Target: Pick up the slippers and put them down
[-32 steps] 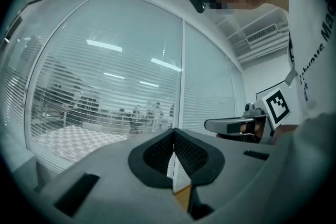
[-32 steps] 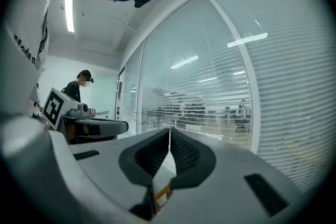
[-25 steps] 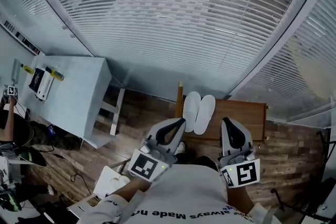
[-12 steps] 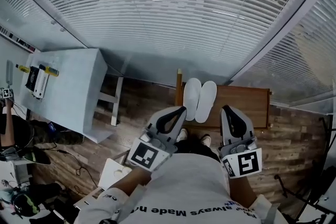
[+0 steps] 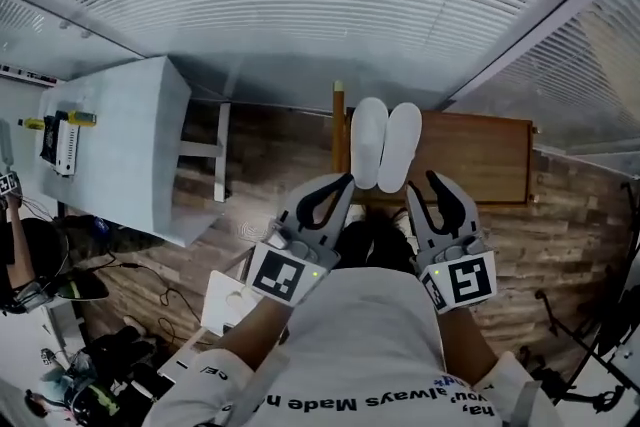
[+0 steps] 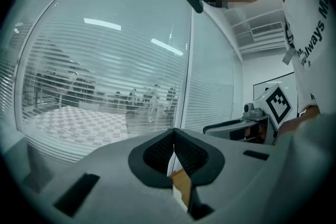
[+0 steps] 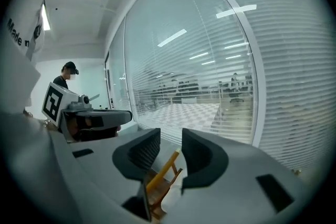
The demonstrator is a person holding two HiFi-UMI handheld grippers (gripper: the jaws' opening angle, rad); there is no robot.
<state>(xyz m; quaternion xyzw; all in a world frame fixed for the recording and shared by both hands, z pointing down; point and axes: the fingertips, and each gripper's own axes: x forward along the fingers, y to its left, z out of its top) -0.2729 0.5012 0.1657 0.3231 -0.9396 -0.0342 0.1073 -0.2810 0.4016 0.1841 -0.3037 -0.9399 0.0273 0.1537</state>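
Two white slippers [image 5: 368, 140] [image 5: 403, 143] lie side by side, toes pointing away, on the left end of a low wooden table [image 5: 480, 170]. My left gripper [image 5: 347, 179] hovers just short of the left slipper's heel; its tips meet in the left gripper view [image 6: 173, 132], shut on nothing. My right gripper [image 5: 432, 178] hangs just right of the right slipper's heel. Its jaws have just been opening and stand apart [image 7: 170, 136] with nothing between them; only the table's wooden frame [image 7: 163, 176] shows below.
A pale blue desk [image 5: 130, 155] with a yellow-and-black device [image 5: 62, 140] stands at the left. A white box [image 5: 232, 300] sits on the wood floor by my left arm. Glass walls with blinds [image 5: 330, 5] close off the far side. A tripod's legs [image 5: 575, 355] are at the right.
Both grippers have sunk and come closer to the slippers' heels. The right gripper's jaws have parted. The head view has tipped further down.
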